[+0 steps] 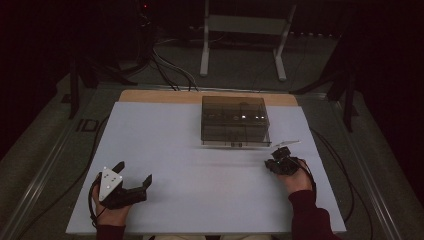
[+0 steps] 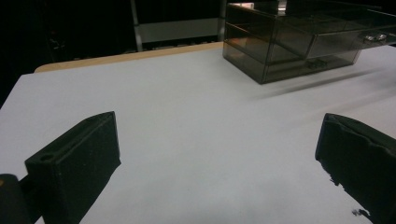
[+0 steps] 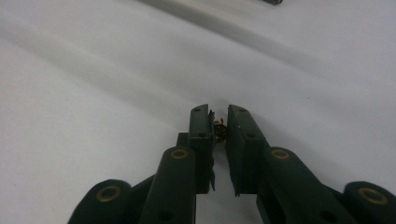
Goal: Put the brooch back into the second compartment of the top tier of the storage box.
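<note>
The high view looks forward and down from above my side of the white table [image 1: 200,165], far enough off to take in the whole top, the floor and a white frame [image 1: 245,30] beyond. The smoked drawer box [image 1: 235,121] sits at upper centre of that frame.

The left gripper view rides low on my left gripper [image 2: 219,158], facing along the surface toward the far edge; my jaws stand at lower left and lower right, the drawer box [image 2: 299,37] at upper right. The box and tabletop are shared with the high view.

The right gripper view sits very near the tabletop [image 3: 93,70], angled down; my right gripper [image 3: 219,122] occupies lower centre.
</note>
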